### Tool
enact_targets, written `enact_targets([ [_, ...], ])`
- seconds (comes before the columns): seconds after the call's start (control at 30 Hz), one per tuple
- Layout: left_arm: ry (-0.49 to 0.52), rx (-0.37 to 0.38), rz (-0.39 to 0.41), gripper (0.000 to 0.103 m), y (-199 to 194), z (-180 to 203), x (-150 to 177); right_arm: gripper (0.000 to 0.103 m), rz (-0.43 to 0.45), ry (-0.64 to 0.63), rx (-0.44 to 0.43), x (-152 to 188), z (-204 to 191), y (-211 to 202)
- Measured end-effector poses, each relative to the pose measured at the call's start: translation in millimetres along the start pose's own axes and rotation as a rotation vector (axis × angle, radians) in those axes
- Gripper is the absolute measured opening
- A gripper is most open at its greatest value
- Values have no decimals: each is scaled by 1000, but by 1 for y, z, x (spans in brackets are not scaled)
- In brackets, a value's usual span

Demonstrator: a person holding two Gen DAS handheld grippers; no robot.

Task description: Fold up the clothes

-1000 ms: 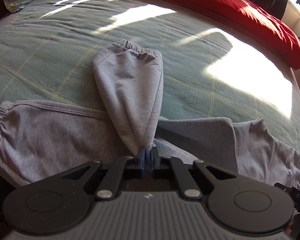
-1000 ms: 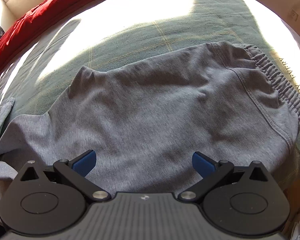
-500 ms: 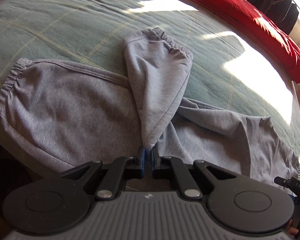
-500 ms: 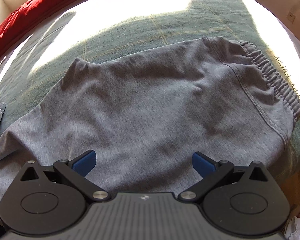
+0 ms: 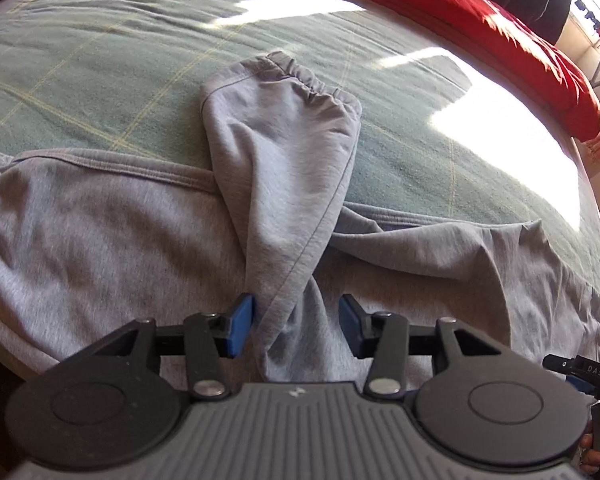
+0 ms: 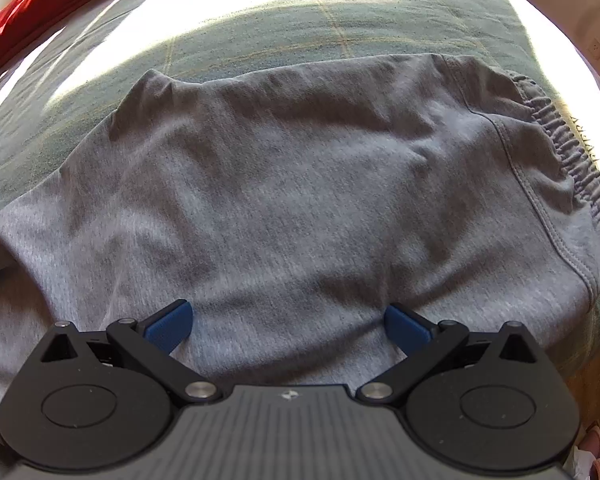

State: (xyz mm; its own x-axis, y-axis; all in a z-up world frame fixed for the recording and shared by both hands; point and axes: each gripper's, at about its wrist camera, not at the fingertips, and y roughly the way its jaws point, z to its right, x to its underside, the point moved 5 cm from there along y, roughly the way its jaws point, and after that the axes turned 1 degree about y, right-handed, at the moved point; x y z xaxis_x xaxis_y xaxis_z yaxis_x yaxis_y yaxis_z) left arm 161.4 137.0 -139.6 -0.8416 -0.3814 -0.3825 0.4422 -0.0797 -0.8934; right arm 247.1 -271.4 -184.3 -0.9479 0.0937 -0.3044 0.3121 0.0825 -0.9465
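Note:
Grey sweatpants point(image 5: 100, 240) lie spread on a green bed. One leg point(image 5: 284, 168) is folded over and points away, its elastic cuff point(image 5: 308, 80) at the far end. My left gripper point(image 5: 296, 324) is open, its blue pads on either side of the fold's near corner, no longer pinching it. In the right wrist view the seat and hip part of the pants point(image 6: 300, 208) lies flat, with the elastic waistband point(image 6: 572, 160) at the right. My right gripper point(image 6: 288, 326) is wide open and empty just above the cloth.
The green checked bedspread point(image 5: 100, 60) fills the far side, with bright sun patches. A red duvet point(image 5: 480, 12) lies along the far right edge. The bed's near edge runs below the pants. A wooden floor point(image 6: 596, 380) shows at the lower right.
My left gripper has opened and let go of the folded leg, which now rests on the pants. The right gripper has stayed open and shifted slightly over the seat.

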Motion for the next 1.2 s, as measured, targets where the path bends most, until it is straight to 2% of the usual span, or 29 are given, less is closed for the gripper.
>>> enact_targets([
  [0.13, 5, -31, -4, 43, 20, -7, -12, 103, -3, -9, 9, -1, -3, 2],
  [0.17, 3, -30, 0, 37, 24, -8, -14, 103, -4, -9, 7, -1, -4, 2],
  [0.2, -3, -28, 2, 17, 27, -9, -16, 103, -6, -8, 5, -2, -4, 2],
  [0.23, -11, -26, 5, 11, 28, -10, -18, 103, -7, -8, 3, -2, -4, 3],
  [0.3, -18, -23, 26, 6, 23, -8, -24, 103, -8, -8, 5, -2, -3, 3],
  [0.53, 8, 35, 169, 5, -46, 10, -36, 103, -12, -16, 4, -1, -6, 2],
  [0.63, 30, 30, 200, 5, -67, 10, -32, 103, -11, -17, 1, 0, -6, 2],
  [0.7, 37, 7, 183, 6, -63, 2, -25, 103, -8, -17, 3, 0, -7, 2],
  [0.77, 14, -44, 121, 6, -45, -13, -16, 103, -8, -18, 6, 0, -8, 2],
  [0.83, -5, -64, 80, 6, -32, -25, -6, 103, -12, -21, 1, 0, -7, 1],
  [1.07, 43, -114, 41, 12, -11, -43, 14, 103, -13, -19, -11, 1, -1, 1],
  [1.2, 57, -120, 44, 8, -16, -42, 17, 103, -16, -15, -13, 2, 5, 1],
])
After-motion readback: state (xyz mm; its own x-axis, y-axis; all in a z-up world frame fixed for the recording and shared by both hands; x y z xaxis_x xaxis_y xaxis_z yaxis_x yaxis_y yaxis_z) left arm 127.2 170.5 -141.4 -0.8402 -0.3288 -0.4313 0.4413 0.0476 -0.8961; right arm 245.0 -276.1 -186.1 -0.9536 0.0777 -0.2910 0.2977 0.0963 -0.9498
